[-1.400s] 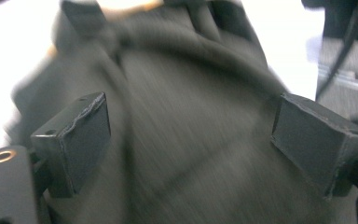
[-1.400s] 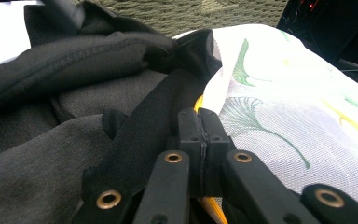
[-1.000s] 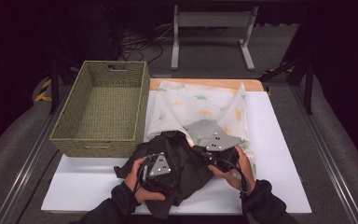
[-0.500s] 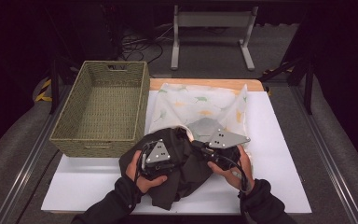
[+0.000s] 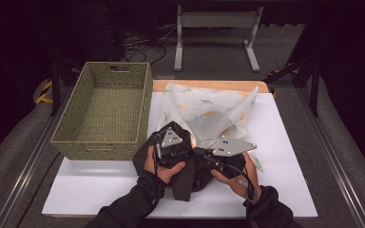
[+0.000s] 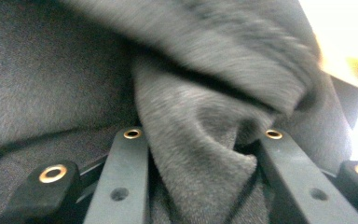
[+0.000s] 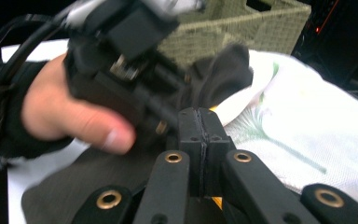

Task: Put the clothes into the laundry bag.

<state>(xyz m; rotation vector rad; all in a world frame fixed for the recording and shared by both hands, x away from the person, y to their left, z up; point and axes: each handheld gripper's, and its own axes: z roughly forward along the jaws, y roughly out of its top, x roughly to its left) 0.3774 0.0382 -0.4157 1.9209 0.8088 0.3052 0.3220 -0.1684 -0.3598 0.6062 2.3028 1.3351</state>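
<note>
Nearest the person, at the front of the white table [image 5: 100, 190], a dark cloth [image 5: 185, 183] lies bunched between both hands, probably so it can be folded or lifted toward the basket. The left gripper [image 6: 200, 154] has just been closing and its jaws now clamp a thick fold of the cloth, which bulges up between them. The right gripper [image 7: 199, 135] has its jaws pressed flat together, with what looks like an edge of the same cloth pinched there, likely to hold it steady while the left pulls. The cloth is dark grey, soft and fuzzy, crumpled into heavy folds. Beyond it lies a white cloth with green prints [image 5: 209, 111], and farther left stands a woven basket [image 5: 71, 137], empty
</note>
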